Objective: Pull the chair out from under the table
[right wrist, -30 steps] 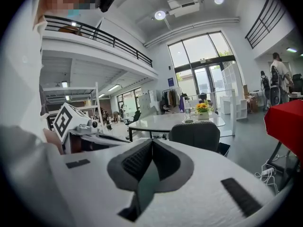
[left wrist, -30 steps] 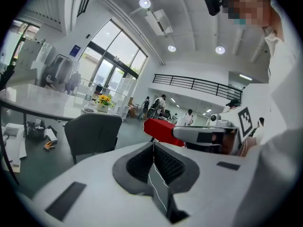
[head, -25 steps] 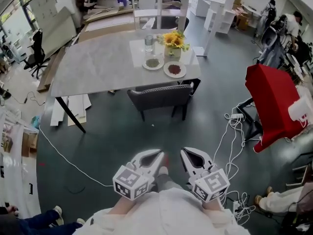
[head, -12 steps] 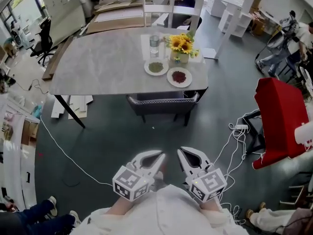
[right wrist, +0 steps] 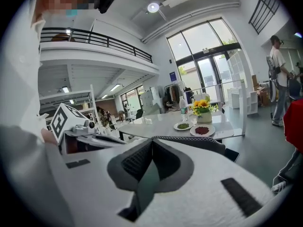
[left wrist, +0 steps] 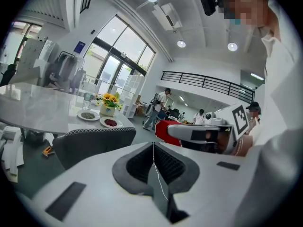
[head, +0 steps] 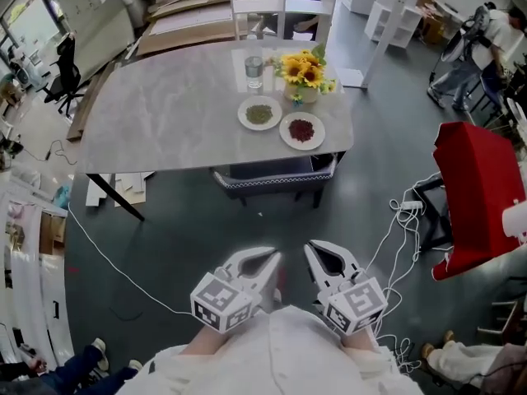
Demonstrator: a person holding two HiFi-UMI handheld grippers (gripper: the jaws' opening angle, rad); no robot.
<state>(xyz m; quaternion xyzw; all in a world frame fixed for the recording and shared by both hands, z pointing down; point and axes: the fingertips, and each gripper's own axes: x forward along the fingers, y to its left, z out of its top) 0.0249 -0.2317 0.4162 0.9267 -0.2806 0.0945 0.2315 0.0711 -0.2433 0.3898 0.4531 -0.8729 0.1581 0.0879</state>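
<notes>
A dark grey chair point(head: 275, 175) with a white-stitched back is tucked under the near edge of the grey marble table point(head: 165, 113). Its back shows in the left gripper view point(left wrist: 92, 143) and in the right gripper view point(right wrist: 199, 143) too. Both grippers hang side by side close to my body, well short of the chair. The left gripper point(head: 272, 260) is shut and empty. The right gripper point(head: 311, 249) is shut and empty as well.
On the table stand a sunflower vase point(head: 303, 76), a glass point(head: 254, 71) and two plates point(head: 280, 122). A red covered stand point(head: 478, 196) is at the right, with white cables point(head: 395, 237) on the floor beside it. People point(head: 486, 39) work at the far right.
The table and chair have come nearer and lower in the head view as I walked toward them. Both grippers stay shut and side by side.
</notes>
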